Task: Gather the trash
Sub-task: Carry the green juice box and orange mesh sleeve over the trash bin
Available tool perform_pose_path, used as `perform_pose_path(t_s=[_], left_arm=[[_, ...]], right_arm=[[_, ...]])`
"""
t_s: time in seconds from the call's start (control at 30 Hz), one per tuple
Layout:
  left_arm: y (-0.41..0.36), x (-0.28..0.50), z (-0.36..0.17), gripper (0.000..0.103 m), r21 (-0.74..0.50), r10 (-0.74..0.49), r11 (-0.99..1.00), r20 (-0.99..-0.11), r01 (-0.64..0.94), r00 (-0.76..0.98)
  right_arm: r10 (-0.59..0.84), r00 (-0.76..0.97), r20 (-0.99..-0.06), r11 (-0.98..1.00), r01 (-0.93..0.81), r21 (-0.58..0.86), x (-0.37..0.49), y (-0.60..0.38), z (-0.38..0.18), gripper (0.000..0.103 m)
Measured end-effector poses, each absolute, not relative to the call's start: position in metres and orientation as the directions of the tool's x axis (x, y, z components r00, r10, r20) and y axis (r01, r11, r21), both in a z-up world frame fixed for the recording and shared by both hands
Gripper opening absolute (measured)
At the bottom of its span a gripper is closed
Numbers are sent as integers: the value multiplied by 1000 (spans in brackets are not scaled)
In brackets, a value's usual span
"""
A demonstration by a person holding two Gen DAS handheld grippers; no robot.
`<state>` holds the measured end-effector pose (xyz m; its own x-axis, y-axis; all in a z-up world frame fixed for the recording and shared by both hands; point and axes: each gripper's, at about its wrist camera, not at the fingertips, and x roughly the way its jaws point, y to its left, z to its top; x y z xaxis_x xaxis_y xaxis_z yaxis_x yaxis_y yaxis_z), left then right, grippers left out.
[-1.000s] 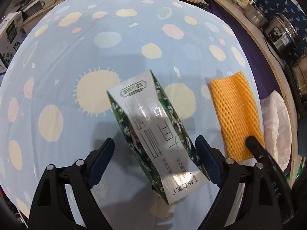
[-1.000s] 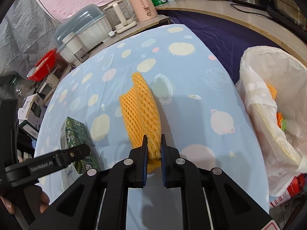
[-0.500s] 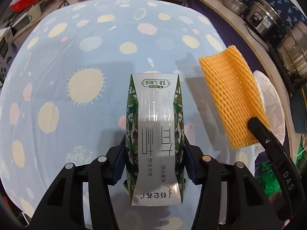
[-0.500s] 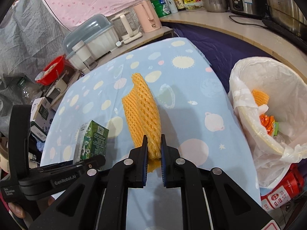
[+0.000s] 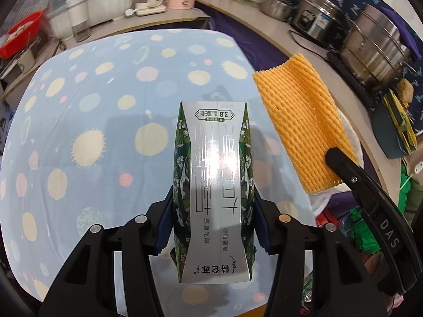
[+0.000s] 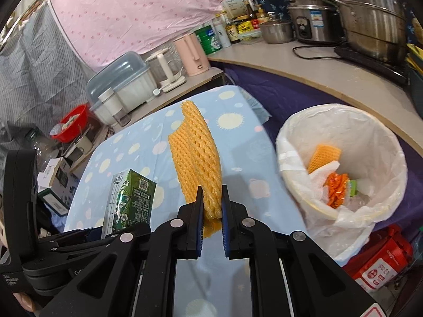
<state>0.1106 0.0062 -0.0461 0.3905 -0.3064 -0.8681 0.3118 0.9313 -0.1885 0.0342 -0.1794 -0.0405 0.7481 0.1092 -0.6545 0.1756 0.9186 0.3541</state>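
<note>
Left wrist: one milk carton (image 5: 214, 185), clamped in left gripper (image 5: 214, 227), lifted over sun-and-planet tablecloth (image 5: 105, 121); one orange foam net (image 5: 304, 121) to its right. Right wrist: same foam net (image 6: 197, 163) pinched between nearly closed fingers of right gripper (image 6: 212, 206); one white-lined trash bin (image 6: 370, 137) beside table, holding scraps; two steel pots (image 6: 370, 18) on counter (image 6: 304, 71).

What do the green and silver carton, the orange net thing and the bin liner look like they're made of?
Carton: likely coated paperboard, its glossy silver face giving a bright glare, with folded creased edges.
Orange net: apparently soft foam mesh, matte, with a ribbed open weave that squashes where it is gripped.
Bin liner: thin translucent white plastic film, wrinkled and folded over the rim.
</note>
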Motion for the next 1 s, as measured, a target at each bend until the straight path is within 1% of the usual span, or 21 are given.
perform_pose_path(t_s=[0.5, 0.87, 1.0], left_arm=[[-91, 93, -7, 49, -177, -403, 851, -823, 494, 400], [-158, 90, -8, 49, -151, -422, 804, -826, 575, 373], [-176, 90, -12, 49, -139, -419, 794, -830, 592, 367]], right_arm=[[-86, 785, -614, 839, 389, 380, -31, -283, -23, 11], [-153, 766, -624, 798, 469, 379, -44, -325, -32, 11], [-158, 761, -629, 787, 482, 386, -41, -334, -36, 11]])
